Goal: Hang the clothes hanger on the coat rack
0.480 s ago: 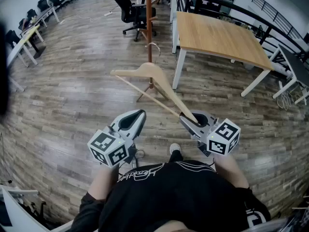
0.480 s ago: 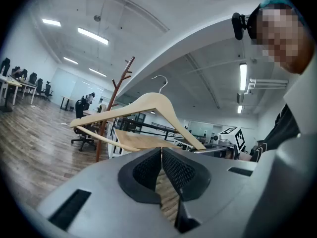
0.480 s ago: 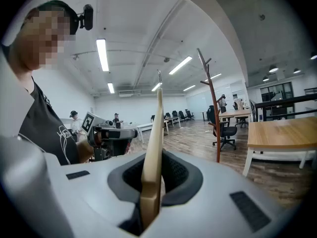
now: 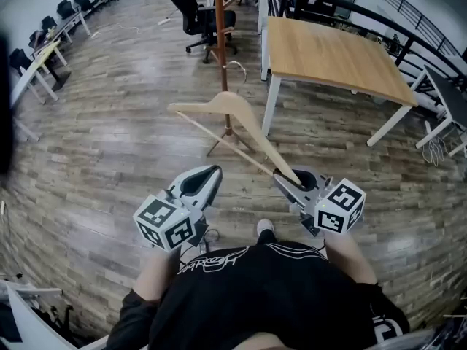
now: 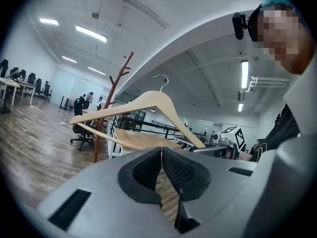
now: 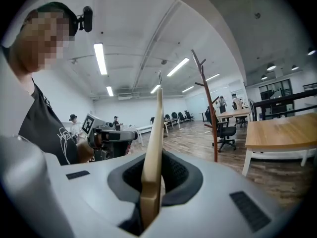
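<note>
The right gripper view shows the grip plainly. The right tongs are clenched on the tip of one arm of the wooden hanger. That arm stands edge-on between the pads and rises straight up from them.

Only the head view gives the hanger's whole shape. It is a triangle with a lower bar, reaching ahead and to the left of the right tongs. Its wire hook is at the far end, just beside the pole of the rack. From that angle it cannot be told whether hook and pole touch.

The left gripper view shows the hanger side-on, above and ahead of the left tongs. The hook points up and sits apart from the rack's branches, on none of them. The rack stands beyond the hanger, to the left. This view also shows the left tongs clenched, pads together with nothing between them.

In the head view the person holds both tongs in front of the waist, well apart, with the marker cubes nearest the body. The left tongs point ahead. The right tongs angle slightly inward, toward the rack.
</note>
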`<action>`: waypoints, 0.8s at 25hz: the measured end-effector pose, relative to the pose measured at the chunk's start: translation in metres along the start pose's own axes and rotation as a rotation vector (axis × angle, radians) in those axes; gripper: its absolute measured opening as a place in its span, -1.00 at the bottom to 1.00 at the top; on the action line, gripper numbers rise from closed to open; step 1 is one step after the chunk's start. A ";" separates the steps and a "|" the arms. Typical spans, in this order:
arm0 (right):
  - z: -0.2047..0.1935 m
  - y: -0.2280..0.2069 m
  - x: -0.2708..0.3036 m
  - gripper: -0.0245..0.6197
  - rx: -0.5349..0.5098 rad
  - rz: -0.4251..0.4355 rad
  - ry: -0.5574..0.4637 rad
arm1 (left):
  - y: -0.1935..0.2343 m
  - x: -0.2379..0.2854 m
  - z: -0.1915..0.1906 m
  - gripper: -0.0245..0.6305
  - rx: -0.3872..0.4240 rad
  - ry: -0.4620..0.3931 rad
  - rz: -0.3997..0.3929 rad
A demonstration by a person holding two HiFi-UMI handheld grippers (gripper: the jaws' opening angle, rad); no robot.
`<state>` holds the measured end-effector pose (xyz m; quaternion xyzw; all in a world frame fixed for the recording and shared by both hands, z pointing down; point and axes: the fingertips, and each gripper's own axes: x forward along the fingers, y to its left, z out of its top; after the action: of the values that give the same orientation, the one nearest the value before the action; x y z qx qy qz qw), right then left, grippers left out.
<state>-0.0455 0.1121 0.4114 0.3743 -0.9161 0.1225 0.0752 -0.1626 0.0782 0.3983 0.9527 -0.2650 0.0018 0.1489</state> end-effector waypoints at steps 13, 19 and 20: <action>0.017 -0.104 -0.008 -0.73 0.060 0.035 -0.012 | 0.013 0.109 0.013 -0.88 -0.004 0.041 0.000; 0.030 -0.163 -0.015 -0.73 0.081 0.068 -0.035 | 0.022 0.168 0.024 -0.88 -0.003 0.039 0.019; 0.031 -0.173 -0.016 -0.73 0.077 0.070 -0.035 | 0.023 0.178 0.025 -0.88 -0.002 0.038 0.022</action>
<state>0.0865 -0.0053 0.4068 0.3468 -0.9244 0.1534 0.0405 -0.0230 -0.0371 0.3954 0.9493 -0.2728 0.0212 0.1547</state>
